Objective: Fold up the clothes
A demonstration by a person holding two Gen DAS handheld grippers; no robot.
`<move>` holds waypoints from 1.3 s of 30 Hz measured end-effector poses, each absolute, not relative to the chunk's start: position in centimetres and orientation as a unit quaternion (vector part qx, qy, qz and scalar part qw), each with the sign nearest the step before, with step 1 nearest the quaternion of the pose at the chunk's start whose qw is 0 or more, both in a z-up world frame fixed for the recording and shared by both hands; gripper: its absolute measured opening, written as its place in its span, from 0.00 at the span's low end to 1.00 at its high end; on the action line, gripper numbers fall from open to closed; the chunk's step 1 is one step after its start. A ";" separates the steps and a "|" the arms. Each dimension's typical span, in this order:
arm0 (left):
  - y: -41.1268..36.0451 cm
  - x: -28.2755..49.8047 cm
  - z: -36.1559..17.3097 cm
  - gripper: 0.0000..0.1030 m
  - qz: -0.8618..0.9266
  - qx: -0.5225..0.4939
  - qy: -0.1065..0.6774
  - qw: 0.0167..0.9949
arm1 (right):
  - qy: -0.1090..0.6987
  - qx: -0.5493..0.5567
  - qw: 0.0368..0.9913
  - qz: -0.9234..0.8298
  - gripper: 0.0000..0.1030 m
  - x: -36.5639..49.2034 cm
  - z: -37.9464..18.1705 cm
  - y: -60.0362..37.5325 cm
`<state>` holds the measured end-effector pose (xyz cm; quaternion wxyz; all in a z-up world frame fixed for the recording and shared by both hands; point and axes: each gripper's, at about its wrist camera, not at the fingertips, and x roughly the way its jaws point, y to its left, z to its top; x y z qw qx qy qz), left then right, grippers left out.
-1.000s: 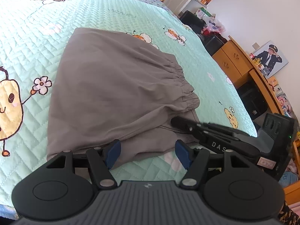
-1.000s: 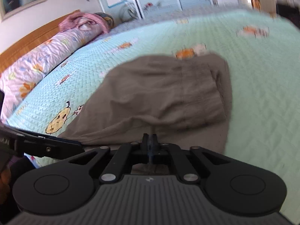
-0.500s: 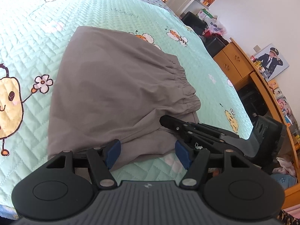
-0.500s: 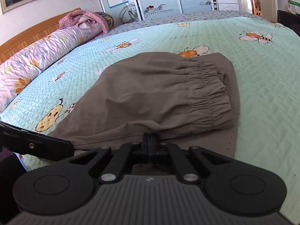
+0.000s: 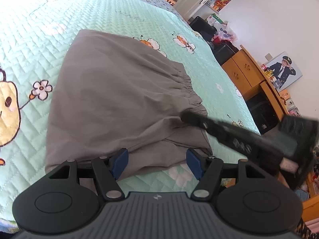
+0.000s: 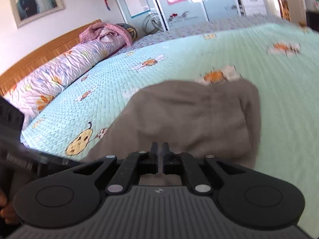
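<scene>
Flat on bedspread (image 5: 111, 18), grey shorts (image 5: 119, 99): waistband right, long axis receding

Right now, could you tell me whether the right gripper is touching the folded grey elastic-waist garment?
Cannot tell. In the left wrist view the right gripper overlaps the grey garment, but blur hides any contact or gap.

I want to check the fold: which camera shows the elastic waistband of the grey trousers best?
The left wrist view: the gathered waistband is sharp and lies in full sight on the grey trousers. The right wrist view is motion-blurred, so the waistband shows only as a smeared band.
</scene>
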<state>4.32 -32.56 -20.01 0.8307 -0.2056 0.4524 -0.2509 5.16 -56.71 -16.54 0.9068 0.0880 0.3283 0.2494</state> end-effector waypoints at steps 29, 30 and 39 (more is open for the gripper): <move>-30.5 6.1 -20.5 0.66 -0.247 -0.277 0.444 0.816 | 0.395 0.122 0.874 0.257 0.26 4.6 -19.8 -58.1; -30.8 6.1 -20.2 0.66 -0.249 -0.271 0.441 0.819 | 0.394 0.134 0.872 0.259 0.26 4.4 -20.0 -58.4; -35.1 7.0 -21.2 0.75 -0.243 -0.129 0.473 0.837 | 0.373 0.264 0.854 0.250 0.35 3.5 -20.8 -61.8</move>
